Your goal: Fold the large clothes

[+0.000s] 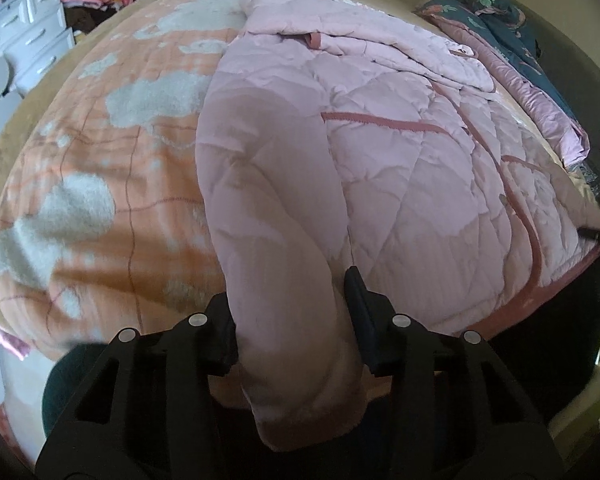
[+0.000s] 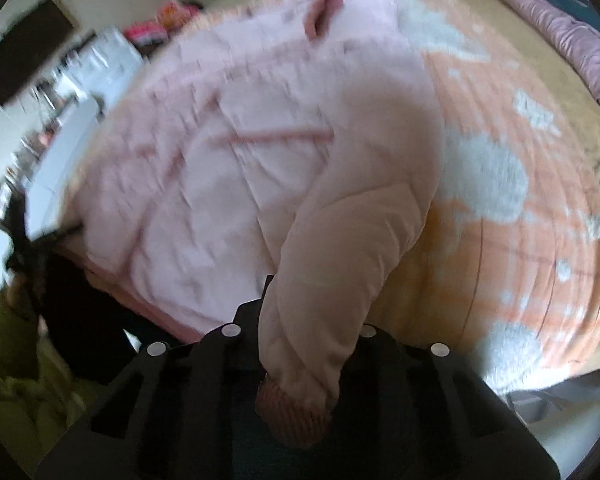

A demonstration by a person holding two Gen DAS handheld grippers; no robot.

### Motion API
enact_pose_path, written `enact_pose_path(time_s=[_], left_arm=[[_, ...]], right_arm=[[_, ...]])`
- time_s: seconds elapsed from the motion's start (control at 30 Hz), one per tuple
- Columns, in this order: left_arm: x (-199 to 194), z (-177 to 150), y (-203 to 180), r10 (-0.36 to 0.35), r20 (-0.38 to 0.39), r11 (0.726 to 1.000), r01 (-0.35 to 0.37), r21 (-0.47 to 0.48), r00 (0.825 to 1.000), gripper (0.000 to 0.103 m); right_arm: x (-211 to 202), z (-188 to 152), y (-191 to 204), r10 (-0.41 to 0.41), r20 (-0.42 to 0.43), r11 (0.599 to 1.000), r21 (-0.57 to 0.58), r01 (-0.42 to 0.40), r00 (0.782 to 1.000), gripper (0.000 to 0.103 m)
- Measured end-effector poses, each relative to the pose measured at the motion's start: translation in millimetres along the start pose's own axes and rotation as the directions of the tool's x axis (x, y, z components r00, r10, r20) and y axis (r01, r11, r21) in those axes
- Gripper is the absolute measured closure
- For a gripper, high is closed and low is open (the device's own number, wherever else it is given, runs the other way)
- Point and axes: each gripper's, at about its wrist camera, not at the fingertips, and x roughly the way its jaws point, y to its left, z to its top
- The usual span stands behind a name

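A large pink quilted coat (image 1: 400,168) lies spread on the bed, front up, with darker pink trim lines. My left gripper (image 1: 292,312) is shut on one pink sleeve (image 1: 276,264), which runs up from between its black fingers (image 1: 358,300). My right gripper (image 2: 300,320) is shut on the other sleeve (image 2: 340,248), whose ribbed darker pink cuff (image 2: 296,412) hangs out below the fingers. The coat body (image 2: 228,152) fills the left of the right wrist view, which is blurred. The other gripper (image 2: 24,240) shows dimly at the far left.
An orange and white blanket (image 1: 112,168) covers the bed (image 2: 500,168). A dark floral quilt (image 1: 504,20) lies along the far right. White drawers (image 1: 28,28) stand at the back left. A green sleeve (image 2: 8,368) is at the lower left.
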Motion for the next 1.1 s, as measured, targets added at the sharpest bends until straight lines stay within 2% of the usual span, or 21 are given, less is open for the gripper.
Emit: enact_pose_path(time_s=[0.07, 0.13, 0.17, 0.23, 0.27, 0.3, 0.33, 0.43, 0.6, 0.83, 1.1], left_arm=[[-1, -2, 1, -0.015, -0.011, 1.000, 0.015, -0.012, 1.000, 0.064], [0, -3, 2, -0.040, -0.022, 0.999, 0.039, -0.027, 0.999, 0.052], [0, -4, 0, -0.056, -0.023, 0.998, 0.056, -0.035, 0.998, 0.050], [1, -7, -9, -0.029, -0.021, 1.000, 0.029, 0.000, 0.999, 0.050], [1, -8, -14, 0.002, -0.012, 1.000, -0.002, 0.031, 1.000, 0.054], [0, -8, -17, 0.021, -0.003, 0.999, -0.020, 0.044, 1.000, 0.070], [0, -7, -17, 0.042, 0.013, 0.998, -0.043, 0.047, 0.999, 0.078], [-8, 0, -11, 0.012, 0.041, 1.000, -0.013, 0.018, 0.999, 0.087], [-33, 25, -8, -0.028, 0.132, 0.999, 0.026, 0.021, 0.991, 0.093], [-58, 69, -15, -0.077, 0.254, 0.997, 0.072, 0.030, 0.964, 0.094], [-76, 123, -9, -0.107, 0.353, 0.992, 0.123, -0.024, 0.929, 0.094]], right_arm=[[-18, 10, 2, 0.039, 0.083, 0.999, 0.000, -0.039, 0.996, 0.084], [-33, 19, 6, 0.070, 0.158, 0.997, 0.001, -0.071, 0.985, 0.085], [-38, 24, 7, 0.076, 0.181, 0.997, 0.000, -0.077, 0.981, 0.085], [-44, 31, 12, 0.076, 0.220, 0.997, -0.008, -0.076, 0.973, 0.085], [-47, 35, 15, 0.080, 0.241, 0.997, -0.011, -0.080, 0.967, 0.085], [-49, 40, 16, 0.088, 0.261, 0.996, -0.012, -0.088, 0.961, 0.085], [-51, 44, 18, 0.090, 0.270, 0.996, -0.013, -0.090, 0.959, 0.085], [-54, 57, 19, 0.099, 0.308, 0.995, -0.018, -0.098, 0.946, 0.086], [-59, 66, 17, 0.113, 0.366, 0.993, -0.004, -0.121, 0.924, 0.086], [-72, 90, 12, 0.122, 0.456, 0.988, 0.031, -0.152, 0.881, 0.087], [-87, 120, 6, 0.101, 0.531, 0.983, 0.074, -0.165, 0.841, 0.087]])
